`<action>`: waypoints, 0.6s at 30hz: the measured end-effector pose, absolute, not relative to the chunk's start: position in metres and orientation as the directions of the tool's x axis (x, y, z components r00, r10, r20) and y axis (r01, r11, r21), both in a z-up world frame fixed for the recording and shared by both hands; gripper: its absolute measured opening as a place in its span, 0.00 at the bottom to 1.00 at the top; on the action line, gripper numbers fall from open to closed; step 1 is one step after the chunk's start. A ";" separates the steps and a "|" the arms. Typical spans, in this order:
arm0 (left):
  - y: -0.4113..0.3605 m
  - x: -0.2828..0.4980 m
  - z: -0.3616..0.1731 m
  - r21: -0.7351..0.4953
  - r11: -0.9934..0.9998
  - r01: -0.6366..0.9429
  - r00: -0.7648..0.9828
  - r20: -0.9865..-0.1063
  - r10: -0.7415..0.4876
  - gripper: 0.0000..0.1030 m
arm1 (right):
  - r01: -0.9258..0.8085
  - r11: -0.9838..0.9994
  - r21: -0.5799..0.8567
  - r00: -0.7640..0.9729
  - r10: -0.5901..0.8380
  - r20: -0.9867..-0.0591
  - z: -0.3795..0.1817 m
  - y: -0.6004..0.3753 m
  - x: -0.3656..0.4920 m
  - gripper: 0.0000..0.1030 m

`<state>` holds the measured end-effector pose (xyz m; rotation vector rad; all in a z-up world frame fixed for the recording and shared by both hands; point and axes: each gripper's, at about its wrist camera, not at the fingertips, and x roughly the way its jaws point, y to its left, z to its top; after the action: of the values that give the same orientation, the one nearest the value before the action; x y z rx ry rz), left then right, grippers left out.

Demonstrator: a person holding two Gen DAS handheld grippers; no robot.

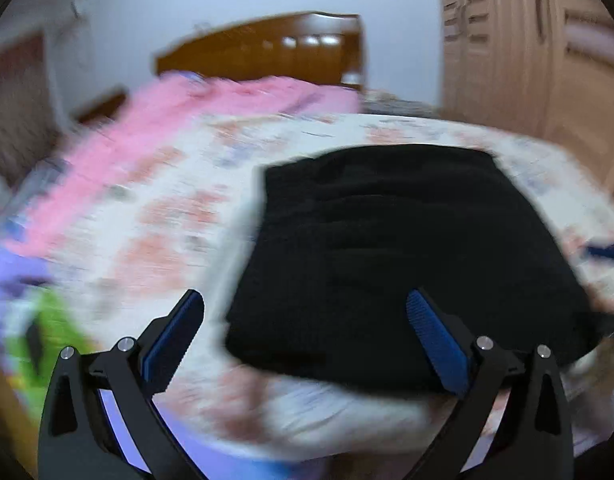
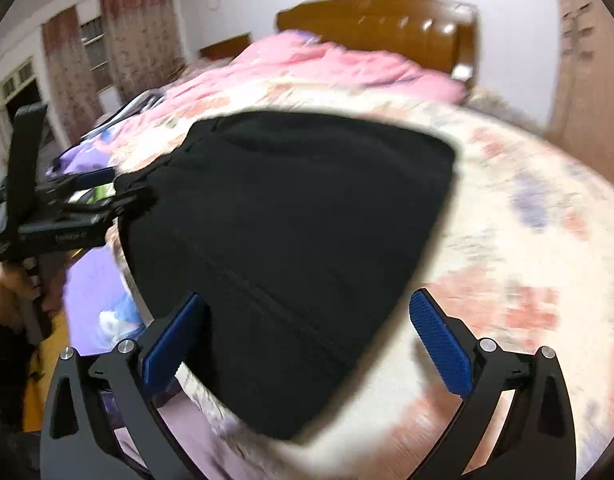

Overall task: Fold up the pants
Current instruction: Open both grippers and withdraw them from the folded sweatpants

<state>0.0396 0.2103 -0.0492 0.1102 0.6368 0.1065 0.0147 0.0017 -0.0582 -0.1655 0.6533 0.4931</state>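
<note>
Both tongs gape apart, empty: left tongs (image 1: 305, 320) over near edge of black folded fabric pants (image 1: 403, 256), right tongs (image 2: 307, 320) w/ blue ribbed pads (image 2: 439, 344) above same pants. Pants lie flat on floral-print bed sheet (image 2: 527, 264), pink quilt (image 2: 327, 68) & brown wooden headboard (image 2: 387, 24) behind. Frames blurry.

Your left hand-held gripper (image 1: 305, 336) & right hand-held gripper (image 2: 307, 336): matte black forked frames w/ ribbed blue pads (image 2: 441, 344), silver screw heads at the pivots. Left unit has white lettering on its side. Your hand (image 2: 7, 292) shows a dark sleeve.
</note>
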 end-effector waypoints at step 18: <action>0.107 -0.041 -0.005 0.027 0.988 -0.150 0.888 -0.436 0.147 0.98 | -0.234 0.971 -0.050 0.919 0.205 -0.336 -0.050 -0.053 -0.093 0.96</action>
<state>-0.0405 0.1071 -0.0052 -0.0072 0.4521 0.1541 -0.0932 -0.0525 -0.0500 -0.0894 0.3354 0.2257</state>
